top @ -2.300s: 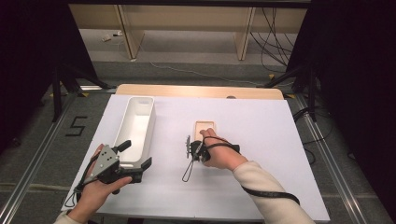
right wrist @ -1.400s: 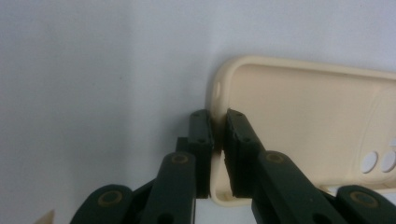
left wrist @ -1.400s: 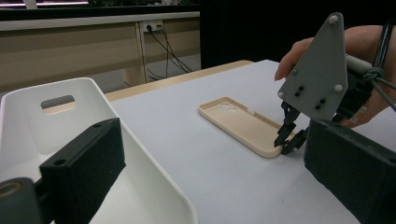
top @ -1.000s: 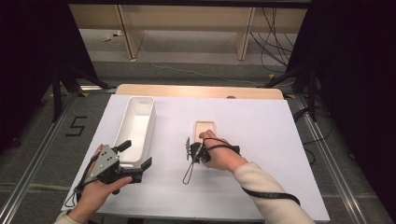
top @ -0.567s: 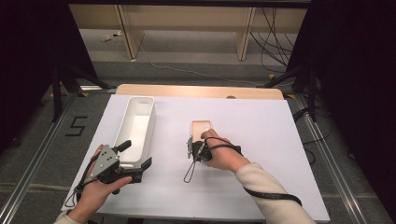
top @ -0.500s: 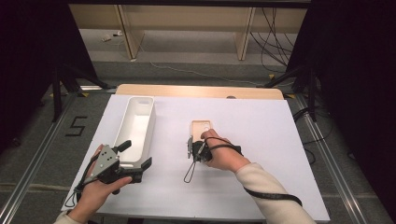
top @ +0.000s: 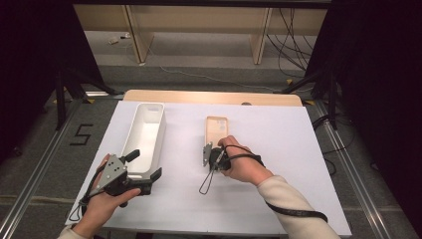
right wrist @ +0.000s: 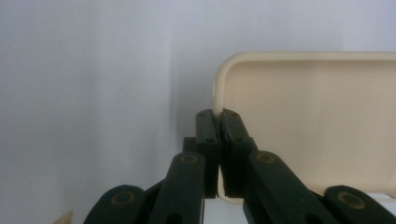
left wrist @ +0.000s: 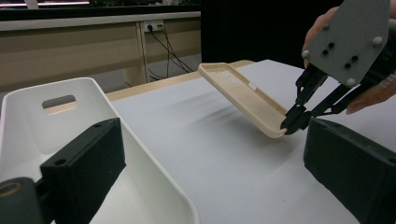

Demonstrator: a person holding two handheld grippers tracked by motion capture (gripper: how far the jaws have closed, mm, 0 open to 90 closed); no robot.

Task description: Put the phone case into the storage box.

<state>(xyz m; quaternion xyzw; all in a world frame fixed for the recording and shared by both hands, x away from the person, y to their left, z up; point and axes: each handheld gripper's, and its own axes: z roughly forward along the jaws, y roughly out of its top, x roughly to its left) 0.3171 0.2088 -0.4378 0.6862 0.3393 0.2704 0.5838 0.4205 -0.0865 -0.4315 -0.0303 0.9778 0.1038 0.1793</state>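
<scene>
A beige phone case point(top: 217, 128) lies in the middle of the white table. My right gripper point(top: 213, 146) is shut on the rim of its near end, and its jaws have just been closing on that rim. In the right gripper view the two pads point(right wrist: 218, 116) pinch the case's wall point(right wrist: 317, 121). The left gripper view shows the case point(left wrist: 243, 95) tilted, off the table with a shadow under it, held by the right gripper point(left wrist: 292, 125). My left gripper point(top: 144, 165) is open at the near end of the white bin point(top: 160, 133), nothing between its jaws point(left wrist: 210, 140).
The long white bin point(left wrist: 116, 112) stands lengthwise on the table's left side and looks empty. A wooden strip point(top: 209, 97) runs along the table's far edge. Cables trail from both grippers across the near table.
The right hand has shifted slightly with the case's near end in its jaws. The left hand and the bin have stayed put.
</scene>
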